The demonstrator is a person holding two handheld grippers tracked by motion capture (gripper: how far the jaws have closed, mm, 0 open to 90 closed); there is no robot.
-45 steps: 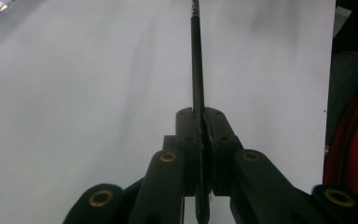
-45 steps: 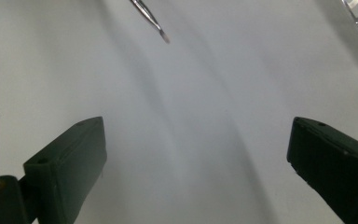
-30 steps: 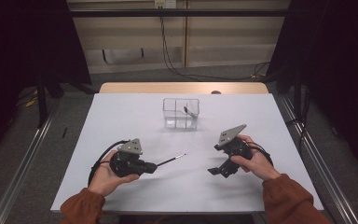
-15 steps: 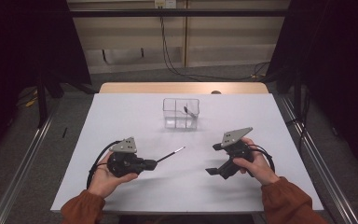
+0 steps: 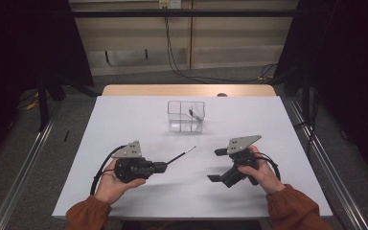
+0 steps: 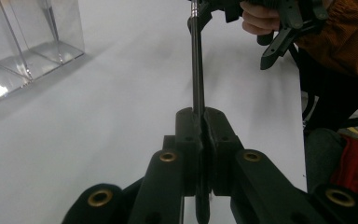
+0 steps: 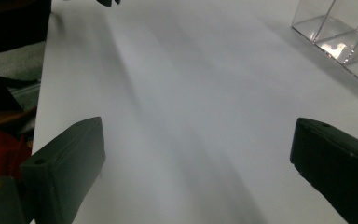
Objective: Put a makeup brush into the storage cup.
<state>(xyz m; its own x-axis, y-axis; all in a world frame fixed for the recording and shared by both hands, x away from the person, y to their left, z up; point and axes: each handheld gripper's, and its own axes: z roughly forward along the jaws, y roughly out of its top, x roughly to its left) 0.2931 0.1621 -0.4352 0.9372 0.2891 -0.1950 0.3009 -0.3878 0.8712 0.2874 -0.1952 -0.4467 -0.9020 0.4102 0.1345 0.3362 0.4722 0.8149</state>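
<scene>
My left gripper lies low over the white table at the near left, shut on a thin black rod with a silver tip. The rod points toward the middle of the table. In the left gripper view the rod runs straight out from the closed jaws toward the other hand's gripper. My right gripper is at the near right, open wide, with nothing between its jaws. A clear divided box stands at the far middle, with a small dark item in it.
The clear box is at the upper left of the left gripper view, and its corner is at the upper right of the right gripper view. Metal rails run along both sides of the table. Dark curtains hang on both sides of the table.
The rod's tip has swung a little toward the far side of the table. The right gripper has drifted slightly toward the near edge, still open.
</scene>
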